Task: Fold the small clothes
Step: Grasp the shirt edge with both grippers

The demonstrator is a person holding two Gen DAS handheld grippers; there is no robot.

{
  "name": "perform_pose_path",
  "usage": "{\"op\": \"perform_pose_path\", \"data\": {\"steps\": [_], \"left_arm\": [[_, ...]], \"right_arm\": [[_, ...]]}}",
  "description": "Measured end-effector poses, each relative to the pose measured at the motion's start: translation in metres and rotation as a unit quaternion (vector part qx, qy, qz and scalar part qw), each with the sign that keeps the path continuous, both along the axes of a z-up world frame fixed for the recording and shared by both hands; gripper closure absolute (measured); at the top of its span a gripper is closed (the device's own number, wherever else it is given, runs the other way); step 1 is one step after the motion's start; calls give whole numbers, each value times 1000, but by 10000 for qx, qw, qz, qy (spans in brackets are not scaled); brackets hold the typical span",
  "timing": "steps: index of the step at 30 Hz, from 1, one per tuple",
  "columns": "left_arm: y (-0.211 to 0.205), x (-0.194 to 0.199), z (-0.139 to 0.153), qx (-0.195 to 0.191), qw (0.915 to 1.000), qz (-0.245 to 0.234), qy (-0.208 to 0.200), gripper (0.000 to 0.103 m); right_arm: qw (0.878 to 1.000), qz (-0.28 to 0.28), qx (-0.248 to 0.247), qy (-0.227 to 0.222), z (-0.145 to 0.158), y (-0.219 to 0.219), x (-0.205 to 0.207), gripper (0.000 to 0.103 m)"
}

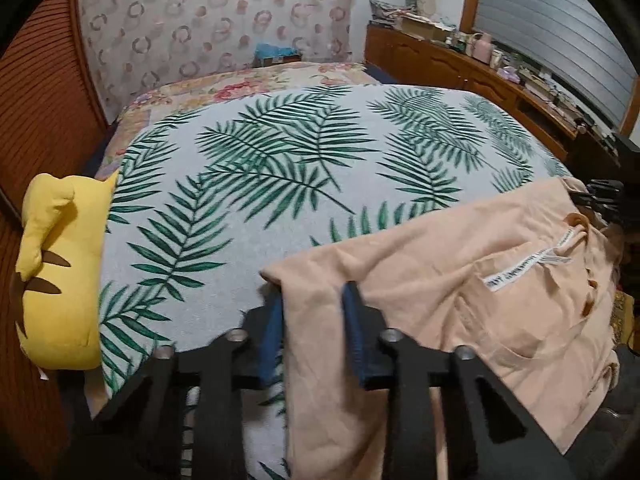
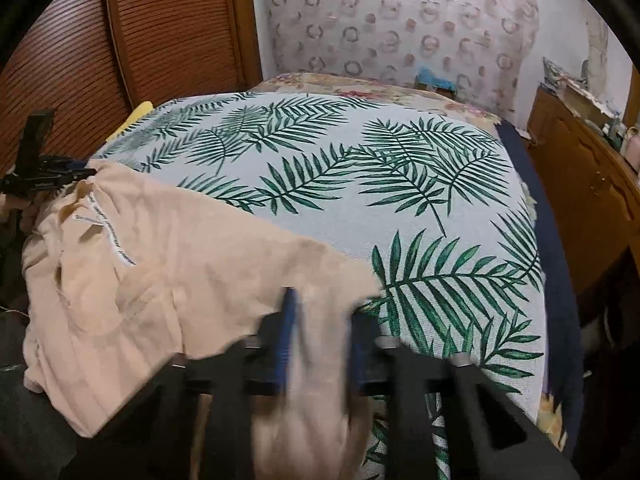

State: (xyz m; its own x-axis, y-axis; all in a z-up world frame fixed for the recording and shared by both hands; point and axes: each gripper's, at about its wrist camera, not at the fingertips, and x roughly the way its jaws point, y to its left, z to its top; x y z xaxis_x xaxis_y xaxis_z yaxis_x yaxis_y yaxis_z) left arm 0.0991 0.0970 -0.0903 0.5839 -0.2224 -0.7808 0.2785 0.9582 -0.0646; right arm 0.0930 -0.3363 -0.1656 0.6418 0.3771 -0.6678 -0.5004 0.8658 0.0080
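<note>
In the lower right of the left wrist view and the lower left of the right wrist view, the peach garment lies partly on the bed and partly over its near edge. It appears inside out: a white care label and seam allowances face up. I judge the cloth thin, light and limp, not fragile and not slippery. It will sag wherever I do not support it, so it needs a hold at two separated points along an edge, with the span kept taut.

My left gripper is clamped on a fold of the garment's left edge; the blue pads press the cloth from both sides. My right gripper is likewise closed on the opposite edge, though that view is blurred at the jaws. Both holds sit near the corners, which I judge to be the correct place for spreading the piece flat.

The work surface is a bedspread printed with green palm leaves on pale grey. It is soft and mildly textured, so I expect the cloth to drag rather than slide. A yellow plush toy rests at the left edge of the bed. Beyond it, a floral quilt covers the far end, against patterned wallpaper. A slatted wooden door stands at upper left, and a cluttered wooden cabinet runs along the upper right beneath a window blind.
</note>
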Motion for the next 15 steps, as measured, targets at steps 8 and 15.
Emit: {"op": "perform_pose_path", "data": {"steps": [8,15], "left_arm": [[5,-42,45,-467,9953,248,-816,97],[0,-43,55,-378,9944,224,-964,97]], "right_arm": [[9978,19,444,-501,24,-12,-36,94],[9981,-186,319,-486,23,-24,-37,93]]}}
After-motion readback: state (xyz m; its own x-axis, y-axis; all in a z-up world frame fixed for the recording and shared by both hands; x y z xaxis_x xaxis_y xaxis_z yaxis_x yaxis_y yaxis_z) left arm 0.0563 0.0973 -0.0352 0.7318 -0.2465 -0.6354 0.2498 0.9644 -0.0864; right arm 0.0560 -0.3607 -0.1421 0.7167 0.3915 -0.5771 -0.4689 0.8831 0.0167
